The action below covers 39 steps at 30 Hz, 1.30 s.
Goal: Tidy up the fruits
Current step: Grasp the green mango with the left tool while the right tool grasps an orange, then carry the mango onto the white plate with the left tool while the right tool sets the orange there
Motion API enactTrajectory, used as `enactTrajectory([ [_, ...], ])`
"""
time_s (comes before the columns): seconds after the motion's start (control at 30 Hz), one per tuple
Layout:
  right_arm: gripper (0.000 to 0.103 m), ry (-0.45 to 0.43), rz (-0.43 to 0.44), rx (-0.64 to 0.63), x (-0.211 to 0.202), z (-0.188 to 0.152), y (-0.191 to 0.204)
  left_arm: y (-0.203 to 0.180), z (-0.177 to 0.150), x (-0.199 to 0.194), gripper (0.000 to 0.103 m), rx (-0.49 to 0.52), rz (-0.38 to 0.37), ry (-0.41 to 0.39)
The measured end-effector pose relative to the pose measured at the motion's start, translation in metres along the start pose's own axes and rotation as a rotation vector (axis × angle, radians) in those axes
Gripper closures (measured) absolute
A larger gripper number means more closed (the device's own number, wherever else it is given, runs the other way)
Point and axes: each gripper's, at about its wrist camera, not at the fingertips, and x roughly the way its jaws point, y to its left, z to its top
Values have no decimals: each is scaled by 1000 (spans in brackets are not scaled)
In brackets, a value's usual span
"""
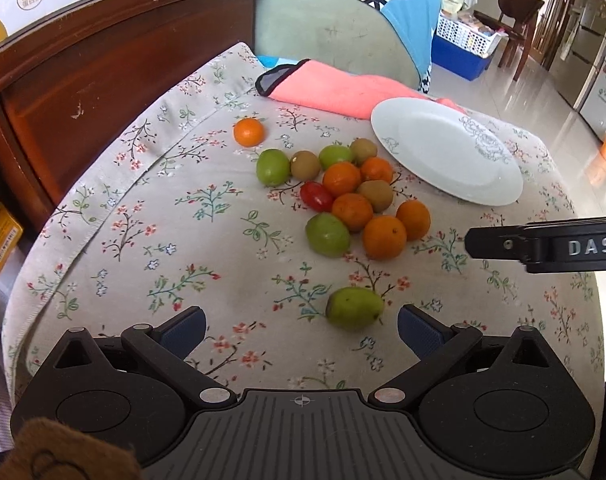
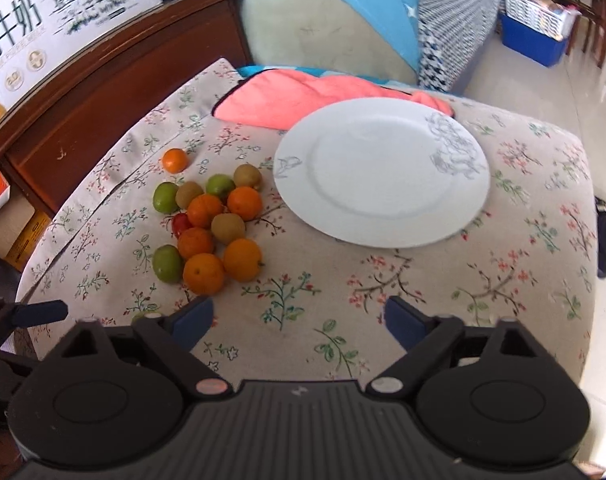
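Fruit pile (image 1: pixel 351 196) lying loose on floral cloth (image 1: pixel 183 220), just left of empty white plate (image 1: pixel 447 152): small oranges, green plums, brownish kiwis, one red tomato (image 1: pixel 317 196). Lone green fruit (image 1: pixel 355 307) well short of plate, nearest left gripper (image 1: pixel 301 326). Probably light, round, smooth-skinned, prone to rolling on soft cloth; tomato likely softest, needing gentle squeeze. Best taken across widest middle, one per grab, from pile's outer edge. Lone orange (image 1: pixel 249 132) further left of plate, near wooden headboard (image 1: pixel 103 64). Left gripper spread wide, holding nothing. Right gripper (image 2: pixel 299 320) parted, nothing between pads, below plate. Pink towel (image 1: pixel 335 88) behind plate.
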Motion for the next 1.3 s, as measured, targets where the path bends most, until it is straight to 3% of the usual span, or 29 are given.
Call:
enactTrajectory([
  [0.23, 48, -12, 49, 59, 15, 3, -2, -10, -1, 6, 6, 18, -2, -23],
  [0.37, 59, -28, 88, 85, 23, 8, 0, -19, -2, 9, 16, 47, 7, -21],
  [0.7, 68, -16, 116, 107, 43, 15, 8, -20, -3, 20, 53, 28, -6, 0],
  [0.8, 71, -23, 120, 138, 46, 14, 3, -21, -4, 21, 58, 34, -13, -2],
  [1.07, 72, -19, 141, 160, 49, 16, 0, -23, -11, 20, 58, 60, -14, -17],
  [1.17, 72, -19, 135, 145, 49, 16, 3, -20, -11, 18, 69, 44, -28, -28],
  [1.3, 73, -21, 138, 140, 48, 16, 3, -18, -10, 18, 70, 36, -21, -35],
])
